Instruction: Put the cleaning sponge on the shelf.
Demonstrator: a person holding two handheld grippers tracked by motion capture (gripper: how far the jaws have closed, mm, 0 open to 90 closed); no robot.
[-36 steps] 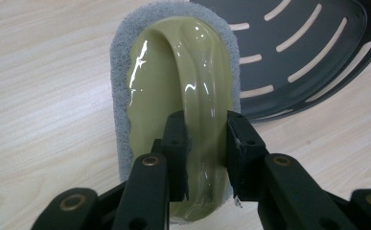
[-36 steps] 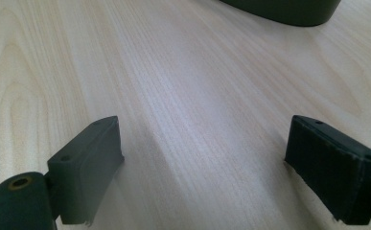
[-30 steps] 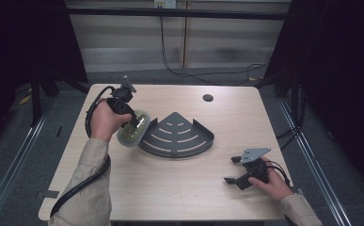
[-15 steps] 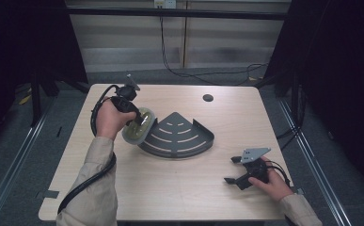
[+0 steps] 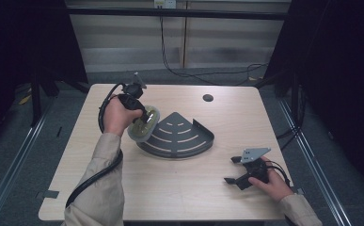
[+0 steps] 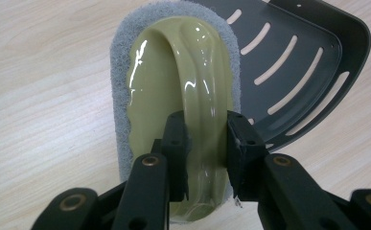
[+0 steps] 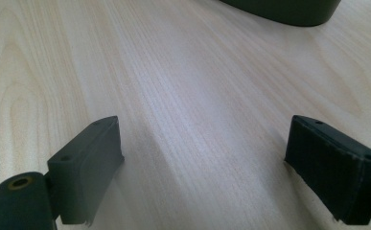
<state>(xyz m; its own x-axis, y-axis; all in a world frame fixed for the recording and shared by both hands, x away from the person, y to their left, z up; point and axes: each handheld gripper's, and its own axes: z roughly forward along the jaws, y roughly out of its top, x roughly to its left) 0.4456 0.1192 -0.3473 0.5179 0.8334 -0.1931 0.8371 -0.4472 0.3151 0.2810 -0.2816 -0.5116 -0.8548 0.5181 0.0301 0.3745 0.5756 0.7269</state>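
The scrubbing pad (image 6: 173,91), olive plastic on a grey abrasive base, hangs just over the left rim of the dark slotted corner shelf (image 5: 184,136), its long axis running away from the left gripper (image 6: 204,143), whose jaws clamp its raised handle. It seems lifted off the surface (image 5: 170,188), though that is hard to judge. The shelf lies just to its right. The right gripper (image 5: 238,170) rests well apart, jaws spread and empty.

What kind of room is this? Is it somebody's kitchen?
Probably not a kitchen. It looks like a test room or lab: a plain wooden table with dark curtains around it, cables on the floor, and a person holding a scrubbing pad in a claw beside a grey rack.
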